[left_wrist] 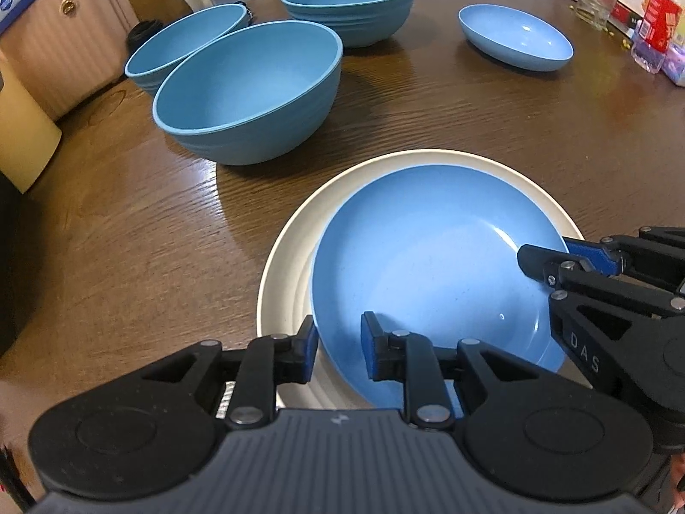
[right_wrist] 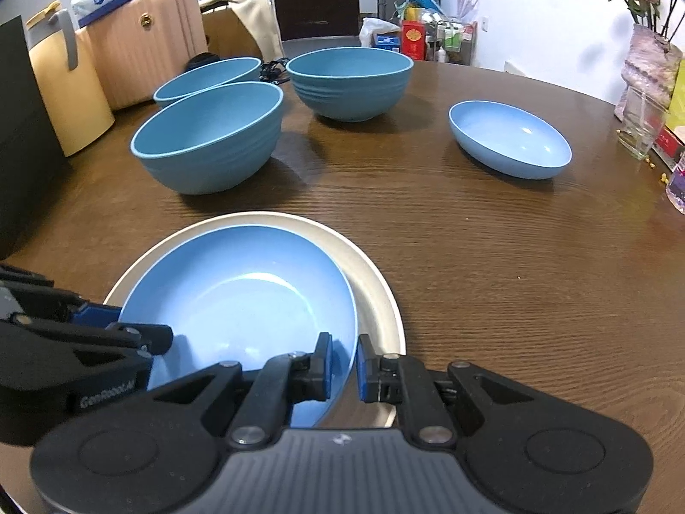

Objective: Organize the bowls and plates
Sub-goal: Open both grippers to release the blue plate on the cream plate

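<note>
On the dark brown worktop (left_wrist: 428, 107), whose wood grain runs in fine ripples under a glossy finish, a round cream plate (left_wrist: 287, 265) with faint concentric ridges carries a shallow sky-blue plate (left_wrist: 428, 265) of smooth matte plastic. The blue one sits off-centre on the cream one and appears tilted, its near edge raised.

The left tongs (left_wrist: 338, 349), black jointed links tipped with blue pads, straddle the blue plate's near-left rim, one pad outside and one inside; a narrow gap remains, and I cannot tell whether the pads actually press the rim. The right tongs (right_wrist: 344, 366) straddle the opposite rim in the same way, one pad over the blue surface and one over the cream rim, and there too the contact is unclear.

Farther back stand three deep teal bowls with ribbed outer walls: a front bowl (left_wrist: 248, 90), a left bowl (left_wrist: 184, 43) touching it from behind and leaning, and a rear bowl (left_wrist: 349, 2) standing apart. To the right lies a second shallow blue dish (left_wrist: 513, 36), oval in this view, alone on the wood. A clear drinking glass (right_wrist: 642, 122) stands near the worktop's right edge.
</note>
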The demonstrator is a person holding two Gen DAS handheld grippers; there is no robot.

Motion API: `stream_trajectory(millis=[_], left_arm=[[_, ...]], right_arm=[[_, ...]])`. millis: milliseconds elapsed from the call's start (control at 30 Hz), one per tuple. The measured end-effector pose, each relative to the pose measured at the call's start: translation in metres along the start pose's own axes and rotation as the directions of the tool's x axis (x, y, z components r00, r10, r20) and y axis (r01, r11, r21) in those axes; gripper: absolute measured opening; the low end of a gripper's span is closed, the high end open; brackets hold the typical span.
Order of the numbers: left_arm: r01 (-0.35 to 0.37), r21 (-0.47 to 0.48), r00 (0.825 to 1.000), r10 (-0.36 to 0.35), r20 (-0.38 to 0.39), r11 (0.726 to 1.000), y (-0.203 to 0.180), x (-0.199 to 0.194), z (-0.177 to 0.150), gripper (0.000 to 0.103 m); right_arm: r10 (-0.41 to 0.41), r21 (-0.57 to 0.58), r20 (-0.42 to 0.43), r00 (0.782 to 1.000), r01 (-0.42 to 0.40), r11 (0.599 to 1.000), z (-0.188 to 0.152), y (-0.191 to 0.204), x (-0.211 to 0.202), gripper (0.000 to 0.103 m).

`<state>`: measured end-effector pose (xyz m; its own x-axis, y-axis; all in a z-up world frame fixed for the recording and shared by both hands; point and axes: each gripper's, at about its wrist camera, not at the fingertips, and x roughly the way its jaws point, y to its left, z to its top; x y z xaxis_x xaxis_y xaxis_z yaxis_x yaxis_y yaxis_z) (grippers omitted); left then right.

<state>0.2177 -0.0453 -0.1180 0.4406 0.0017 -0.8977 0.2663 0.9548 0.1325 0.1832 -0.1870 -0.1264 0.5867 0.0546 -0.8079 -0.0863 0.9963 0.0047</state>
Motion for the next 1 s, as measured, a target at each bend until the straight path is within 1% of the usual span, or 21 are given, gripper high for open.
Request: stream_trajectory(millis=[133, 233, 267, 300, 333, 367, 433, 467, 533, 600, 667, 700, 733, 767, 800, 833, 867, 900, 1000], left_arm=[[-0.007, 0.018, 1.0, 0.007, 0.001, 1.0, -0.001, 0.001, -0.001, 0.022], [-0.014, 0.022, 1.0, 0.014, 0.0, 1.0, -0.001, -0.001, -0.001, 0.027], [-0.014, 0.022, 1.0, 0.014, 0.002, 1.0, -0.001, -0.002, -0.002, 0.029], [-0.014, 0.02, 1.0, 0.014, 0.004, 1.0, -0.001, -0.004, -0.003, 0.03], [-0.013, 0.018, 1.0, 0.013, 0.007, 1.0, 0.0, -0.005, -0.003, 0.035], [-0.014, 0.017, 1.0, 0.014, 0.013, 1.0, 0.001, -0.008, -0.003, 0.041], [-0.021, 0.018, 0.999, 0.02, 0.03, 1.0, 0.002, -0.013, -0.003, 0.048], [-0.023, 0.017, 0.999, 0.022, 0.04, 1.0, 0.003, -0.016, -0.003, 0.052], [-0.025, 0.013, 0.998, 0.025, 0.056, 1.0, 0.005, -0.022, -0.002, 0.055], [-0.033, 0.008, 0.997, 0.032, 0.073, 0.999, 0.008, -0.027, -0.001, 0.06], [-0.044, -0.003, 0.995, 0.045, 0.088, 0.999, 0.012, -0.032, 0.0, 0.07], [-0.05, -0.009, 0.994, 0.051, 0.097, 0.999, 0.014, -0.034, 0.0, 0.074], [-0.053, -0.019, 0.993, 0.055, 0.105, 0.998, 0.017, -0.037, 0.0, 0.079], [-0.055, -0.026, 0.992, 0.057, 0.111, 0.998, 0.019, -0.039, 0.0, 0.084], [-0.057, -0.037, 0.991, 0.061, 0.116, 0.998, 0.022, -0.041, 0.001, 0.087], [-0.06, -0.048, 0.991, 0.065, 0.12, 0.997, 0.024, -0.042, 0.0, 0.094], [-0.069, -0.064, 0.989, 0.077, 0.123, 0.996, 0.026, -0.044, 0.001, 0.102], [-0.076, -0.076, 0.988, 0.085, 0.128, 0.994, 0.029, -0.045, 0.0, 0.103], [-0.056, -0.091, 0.989, 0.068, 0.133, 0.994, 0.035, -0.049, 0.0, 0.103]], right_arm=[[-0.002, 0.013, 0.0, 1.0, 0.002, 1.0, -0.002, 0.0, 0.0, 0.012], [0.002, 0.036, -0.008, 1.0, -0.002, 0.999, -0.002, 0.0, -0.001, 0.015], [0.002, 0.043, -0.005, 1.0, -0.002, 0.999, -0.002, -0.001, -0.003, 0.017], [0.001, 0.049, -0.001, 1.0, -0.001, 0.999, -0.002, -0.001, -0.004, 0.024], [0.002, 0.053, 0.003, 1.0, -0.002, 0.999, -0.002, -0.001, -0.006, 0.031], [0.005, 0.057, 0.009, 1.0, -0.006, 0.998, -0.002, -0.002, -0.007, 0.034], [0.013, 0.067, 0.017, 1.0, -0.014, 0.998, -0.002, -0.003, -0.011, 0.042], [0.016, 0.072, 0.021, 1.0, -0.018, 0.997, -0.002, -0.003, -0.013, 0.043], [0.021, 0.088, 0.027, 0.999, -0.023, 0.996, -0.002, -0.003, -0.017, 0.053], [0.009, 0.103, 0.037, 0.999, -0.013, 0.995, -0.002, -0.004, -0.021, 0.057], [-0.008, 0.12, 0.047, 0.999, 0.002, 0.993, -0.001, -0.006, -0.026, 0.064], [-0.019, 0.127, 0.052, 0.998, 0.013, 0.992, -0.001, -0.007, -0.027, 0.072], [-0.028, 0.137, 0.059, 0.998, 0.02, 0.99, -0.001, -0.01, -0.03, 0.078], [-0.033, 0.15, 0.063, 0.997, 0.023, 0.988, -0.001, -0.012, -0.032, 0.081], [-0.038, 0.166, 0.065, 0.997, 0.027, 0.986, -0.001, -0.015, -0.033, 0.088], [-0.043, 0.183, 0.065, 0.997, 0.03, 0.983, -0.001, -0.018, -0.034, 0.095], [-0.046, 0.197, 0.065, 0.997, 0.032, 0.98, -0.001, -0.019, -0.035, 0.097], [-0.05, 0.215, 0.065, 0.997, 0.035, 0.976, -0.001, -0.022, -0.036, 0.103], [-0.06, 0.244, 0.063, 0.996, 0.042, 0.969, -0.003, -0.025, -0.039, 0.103]])
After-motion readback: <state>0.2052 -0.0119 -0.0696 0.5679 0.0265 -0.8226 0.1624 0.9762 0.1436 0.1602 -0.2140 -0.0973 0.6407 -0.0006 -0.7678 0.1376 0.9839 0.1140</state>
